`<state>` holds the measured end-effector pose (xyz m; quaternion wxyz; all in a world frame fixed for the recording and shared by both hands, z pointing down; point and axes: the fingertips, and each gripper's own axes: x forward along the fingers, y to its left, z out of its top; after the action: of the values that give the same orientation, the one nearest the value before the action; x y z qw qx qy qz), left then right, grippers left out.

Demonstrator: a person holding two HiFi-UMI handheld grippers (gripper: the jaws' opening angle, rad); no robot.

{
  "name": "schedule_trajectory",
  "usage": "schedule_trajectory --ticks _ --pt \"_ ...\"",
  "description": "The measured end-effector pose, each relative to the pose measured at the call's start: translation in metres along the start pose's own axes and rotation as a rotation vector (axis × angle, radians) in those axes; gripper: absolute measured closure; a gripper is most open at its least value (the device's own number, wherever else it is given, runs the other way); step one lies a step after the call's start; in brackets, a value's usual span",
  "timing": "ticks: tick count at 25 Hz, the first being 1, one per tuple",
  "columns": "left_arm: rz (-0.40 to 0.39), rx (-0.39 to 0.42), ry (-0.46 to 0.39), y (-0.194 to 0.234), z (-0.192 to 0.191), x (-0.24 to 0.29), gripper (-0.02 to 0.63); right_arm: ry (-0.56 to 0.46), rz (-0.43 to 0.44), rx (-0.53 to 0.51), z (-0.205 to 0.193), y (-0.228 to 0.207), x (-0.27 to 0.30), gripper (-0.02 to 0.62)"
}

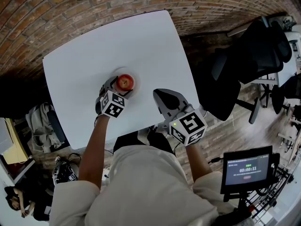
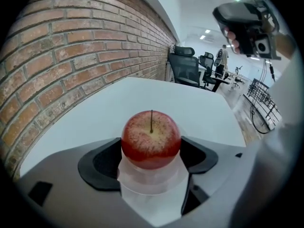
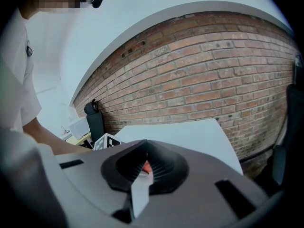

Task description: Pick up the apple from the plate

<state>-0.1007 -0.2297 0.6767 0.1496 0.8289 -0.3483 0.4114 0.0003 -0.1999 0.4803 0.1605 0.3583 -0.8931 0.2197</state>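
Room: brick wall (image 1: 70, 8) behind a white table (image 1: 94, 46), wood floor (image 1: 225, 131) to the right with black office chairs (image 1: 249, 51) standing on it. A small screen (image 1: 247, 168) on a stand sat at my lower right. The tabletop was bare apart from the one plate (image 1: 126, 70), which sat toward the near half of the table.

Apple (image 1: 125, 82): red, stem up, on the plate. I could not tell whether its underside was touching the plate or just above it.

My left gripper (image 1: 121, 85): reached in from the near side, with one jaw at each flank of the apple. In the left gripper view both dark pads (image 2: 102, 163) met the fruit's sides, so I logged the jaws as clamped on the apple.

My right gripper (image 1: 160, 95): held over the table's near edge, to the right of the plate and apart from it. Its jaws were drawn together with only a thin slit between them and nothing held; a sliver of red showed through the slit.
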Motion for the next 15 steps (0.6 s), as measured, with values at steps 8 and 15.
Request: schedule_trajectory --ticks 8,15 --pt "0.000 0.007 -0.013 0.0019 0.0010 -0.0011 0.222 0.004 0.000 -0.003 -0.0001 0.0008 0.0004 0.592" --pt "0.008 -0.018 -0.033 0.0043 0.0050 -0.0039 0.222 0.002 0.002 -0.001 -0.0007 0.0004 -0.0006 0.592"
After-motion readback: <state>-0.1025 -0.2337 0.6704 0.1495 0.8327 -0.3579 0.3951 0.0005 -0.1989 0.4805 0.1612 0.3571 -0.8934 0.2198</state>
